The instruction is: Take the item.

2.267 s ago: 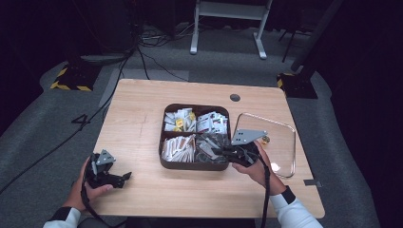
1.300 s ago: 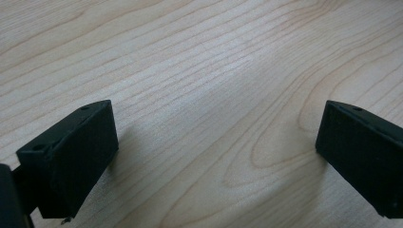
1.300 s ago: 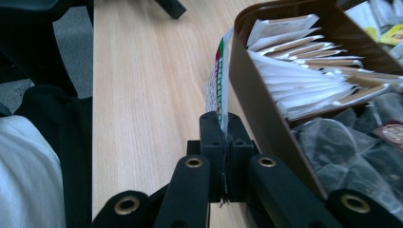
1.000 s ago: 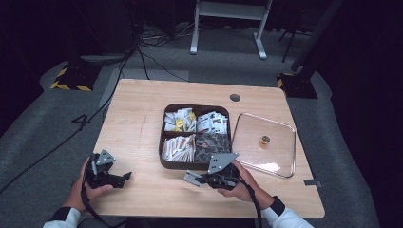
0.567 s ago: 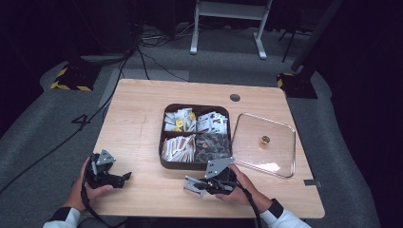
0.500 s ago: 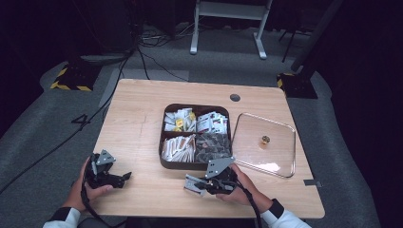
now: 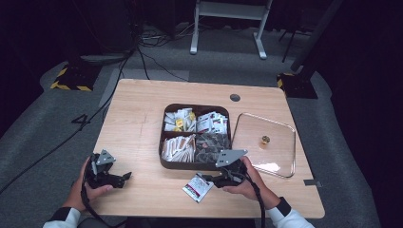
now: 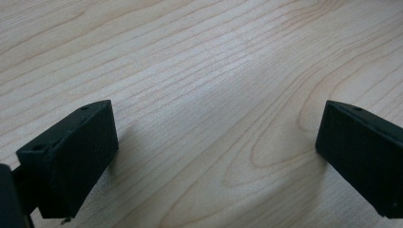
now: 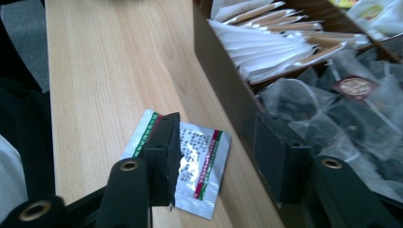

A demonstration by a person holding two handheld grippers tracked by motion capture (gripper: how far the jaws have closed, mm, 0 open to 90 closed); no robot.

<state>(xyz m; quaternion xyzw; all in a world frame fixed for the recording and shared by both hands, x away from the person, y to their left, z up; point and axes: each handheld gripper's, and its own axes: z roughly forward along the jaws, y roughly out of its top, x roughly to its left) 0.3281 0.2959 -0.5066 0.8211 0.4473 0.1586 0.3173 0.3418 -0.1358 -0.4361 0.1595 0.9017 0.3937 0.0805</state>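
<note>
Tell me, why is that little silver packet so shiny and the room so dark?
Right gripper view: the silver foil sachet with red and green edges throws back white glare. High view: light falls on the pale wooden table, the floor behind stays dim, and the clear glass lid glints. Left gripper view: soft shadows under the jaws.

floor: grey carpet (image 7: 43, 142) | white stand (image 7: 228, 19) | surroundings: dark

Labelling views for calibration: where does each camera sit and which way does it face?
High view: overhead, facing forward-down on the light wooden table; both hands and claws show.
Left gripper view: on the left claw, facing bare tabletop between wide-open black jaws.
Right gripper view: on the right claw, facing the silver foil sachet.
High and right views share that sachet.
</note>
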